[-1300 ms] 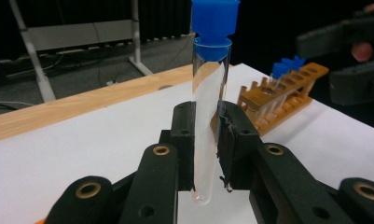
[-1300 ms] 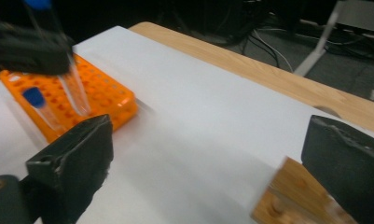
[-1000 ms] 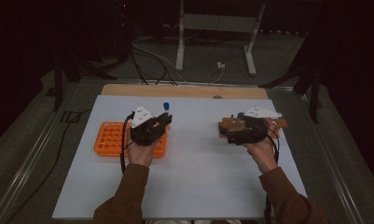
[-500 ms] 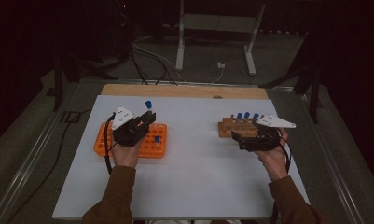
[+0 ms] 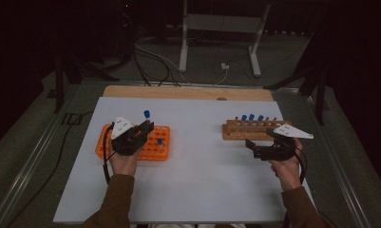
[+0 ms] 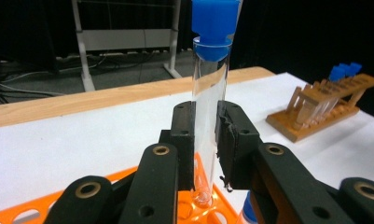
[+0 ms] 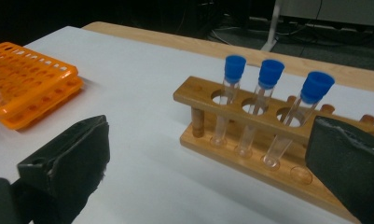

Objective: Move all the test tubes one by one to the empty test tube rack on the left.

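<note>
We list: left gripper, jaws clamped on an upright blue-capped tube over the orange rack. Right gripper, jaws wide apart and holding nothing, near the wooden rack with three capped tubes. All on the white bench.

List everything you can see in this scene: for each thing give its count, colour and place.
Wooden rack: one, brown, right side of the table.
Tubes in the wooden rack: three, clear with blue caps, standing in a row.
Plastic rack: one, orange, left side.
Tube in the plastic rack: one, blue cap.
Held tube: one, clear, blue cap, upright over the plastic rack.
Table: one, white top with a wooden far edge.
Metal stand: one, grey, on the floor behind.
Left gripper: black jaws shut on the held tube.
Right gripper: black jaws open, near the wooden rack.
</note>
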Demonstrator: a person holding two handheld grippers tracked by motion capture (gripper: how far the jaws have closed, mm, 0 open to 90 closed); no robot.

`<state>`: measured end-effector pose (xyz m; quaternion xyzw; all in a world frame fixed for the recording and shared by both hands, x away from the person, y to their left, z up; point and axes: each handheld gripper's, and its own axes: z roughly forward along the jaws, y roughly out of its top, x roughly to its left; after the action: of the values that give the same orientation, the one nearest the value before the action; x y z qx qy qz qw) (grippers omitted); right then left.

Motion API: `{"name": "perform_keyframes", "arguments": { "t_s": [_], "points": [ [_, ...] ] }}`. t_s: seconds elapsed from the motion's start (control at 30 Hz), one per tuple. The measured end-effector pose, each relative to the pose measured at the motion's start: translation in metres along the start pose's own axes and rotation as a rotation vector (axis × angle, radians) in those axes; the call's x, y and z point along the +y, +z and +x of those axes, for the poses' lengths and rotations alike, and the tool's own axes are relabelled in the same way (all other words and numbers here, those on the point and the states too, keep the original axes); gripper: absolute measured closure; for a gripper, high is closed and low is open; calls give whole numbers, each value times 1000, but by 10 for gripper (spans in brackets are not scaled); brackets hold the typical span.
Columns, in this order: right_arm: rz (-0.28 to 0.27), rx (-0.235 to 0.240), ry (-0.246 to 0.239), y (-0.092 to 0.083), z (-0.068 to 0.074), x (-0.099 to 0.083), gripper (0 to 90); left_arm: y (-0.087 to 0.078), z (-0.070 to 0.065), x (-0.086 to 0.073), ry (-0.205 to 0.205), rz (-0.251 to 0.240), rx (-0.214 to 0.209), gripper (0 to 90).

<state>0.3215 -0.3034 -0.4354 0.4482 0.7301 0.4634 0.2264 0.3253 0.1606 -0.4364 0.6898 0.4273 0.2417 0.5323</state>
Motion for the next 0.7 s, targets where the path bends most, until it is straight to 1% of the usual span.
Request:
{"name": "perform_keyframes", "arguments": {
  "t_s": [0.33, 0.5, 0.7],
  "points": [
    [21, 7, -2, 1, 1, -9, 0, 0, -1, -18, -4, 17, 2, 784],
    [14, 10, 3, 0, 1, -9, 0, 1, -1, -25, -6, 25, -1, 784],
    [8, 21, 1, -1, 2, -10, 0, 4, -3, -33, -8, 46, -7, 785]
  ]
}}
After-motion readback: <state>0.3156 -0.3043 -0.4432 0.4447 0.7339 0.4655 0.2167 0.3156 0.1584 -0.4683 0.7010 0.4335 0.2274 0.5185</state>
